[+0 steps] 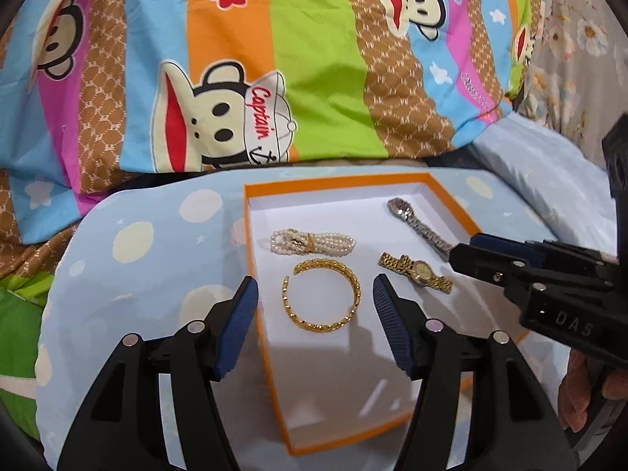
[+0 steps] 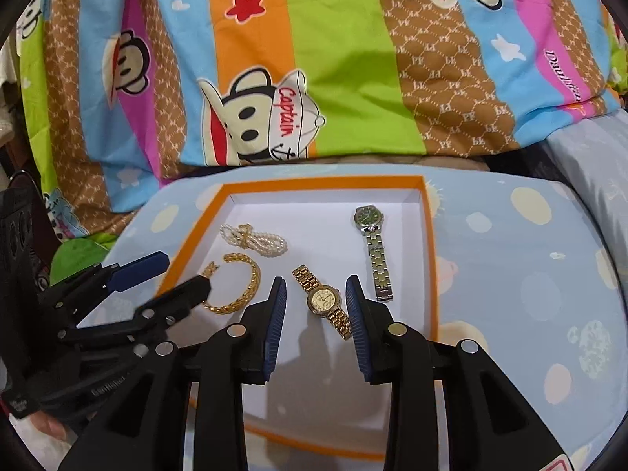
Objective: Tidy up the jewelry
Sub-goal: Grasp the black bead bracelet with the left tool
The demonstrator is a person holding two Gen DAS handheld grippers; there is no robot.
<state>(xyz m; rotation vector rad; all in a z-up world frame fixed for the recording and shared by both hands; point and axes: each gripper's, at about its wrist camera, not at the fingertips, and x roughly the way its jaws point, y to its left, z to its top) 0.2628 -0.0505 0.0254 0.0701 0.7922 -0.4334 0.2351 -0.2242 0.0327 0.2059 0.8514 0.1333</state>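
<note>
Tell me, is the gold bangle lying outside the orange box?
No. The gold bangle lies on the white floor inside the orange box, beside the pearl bracelet.

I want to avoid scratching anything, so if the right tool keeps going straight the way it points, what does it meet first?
Most likely the gold watch, which lies in the box between the open fingers of the right tool. Depth is hard to judge.
</note>
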